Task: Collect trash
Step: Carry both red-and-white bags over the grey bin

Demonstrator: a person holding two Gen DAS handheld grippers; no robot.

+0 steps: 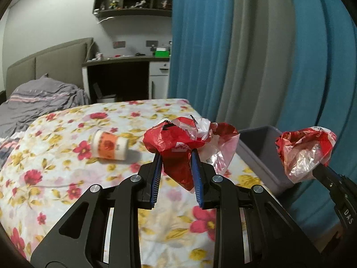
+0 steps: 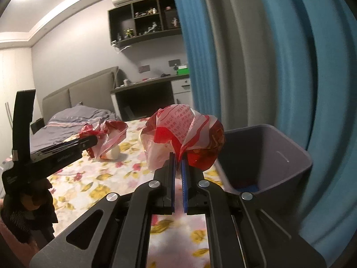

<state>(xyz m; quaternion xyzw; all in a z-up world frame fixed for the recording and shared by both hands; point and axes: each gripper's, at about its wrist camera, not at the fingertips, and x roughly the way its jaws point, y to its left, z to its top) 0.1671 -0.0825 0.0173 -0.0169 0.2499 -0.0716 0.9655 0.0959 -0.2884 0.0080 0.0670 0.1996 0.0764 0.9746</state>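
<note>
The left hand-held gripper (image 1: 176, 154) is clamped on a crumpled red-and-white plastic wrapper (image 1: 178, 138), its blue-padded fingers (image 1: 197, 174) pinching the lower red part while the rest bunches above the tips. It hangs over the flowered bedspread (image 1: 67, 178). The right hand-held gripper (image 2: 178, 159) has its jaws nearly together, squeezing a second red-and-white printed plastic bag (image 2: 185, 131) that balloons above the tips. Just to its right stands a grey plastic bin (image 2: 267, 156), open-topped, at the edge of the bed against the blue curtain (image 2: 290, 67). On the bedspread beyond the left gripper, an orange-and-white paper cup (image 1: 110, 145) lies on its side. Farther back are a rumpled grey duvet (image 1: 40, 98), a desk and wall shelves with figurines.
</note>
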